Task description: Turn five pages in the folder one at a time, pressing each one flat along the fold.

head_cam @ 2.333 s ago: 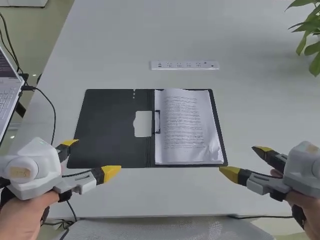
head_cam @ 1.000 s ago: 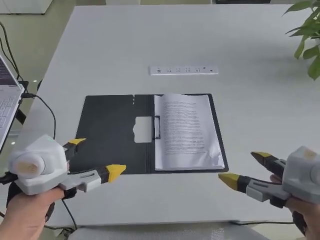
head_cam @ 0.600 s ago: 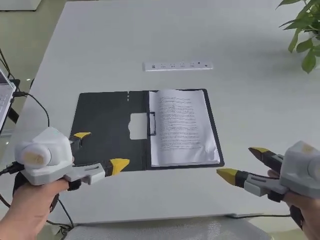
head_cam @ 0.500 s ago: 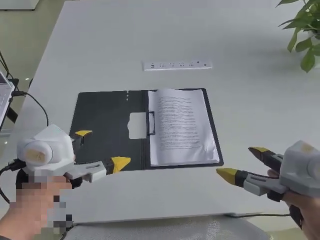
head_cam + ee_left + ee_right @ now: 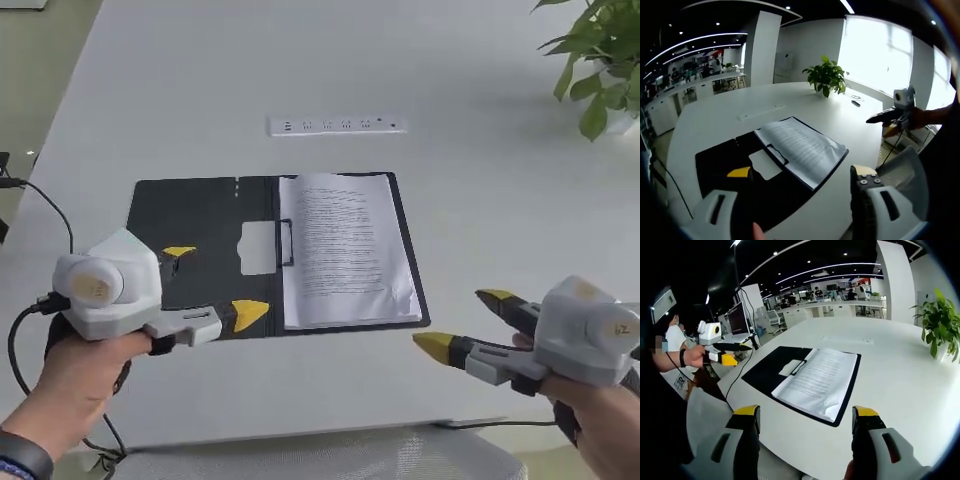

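The print on the pages is too small for me to read, and I cannot count how many sheets make up the stack. The plant beyond the folder's far right corner is cut off by the frame edge, with its pot out of sight. A dark cable left of the folder runs off the picture, so I cannot see where it ends. I cannot judge how high either gripper sits above the surface.

The black folder lies open and flat in the middle of the worktop. Its right half holds the white stack of printed pages, pinned along the fold by a clip. The stack's near right corner curls up a little. The left half is bare black cover, with a small white slip just beside the clip.

The left gripper, held in my left hand, hangs over the folder's near left part. Its yellow-tipped jaws are spread apart and grip nothing. The right gripper sits off the folder's near right corner over bare worktop, clear of the folder. Its jaws are parted too and grip nothing.

The worktop is pale grey and smooth, with a white power strip lying beyond the folder's far edge. In the gripper views, the room beyond the folder is an open office with rows of desks, ceiling strip lights, a white pillar and bright windows.
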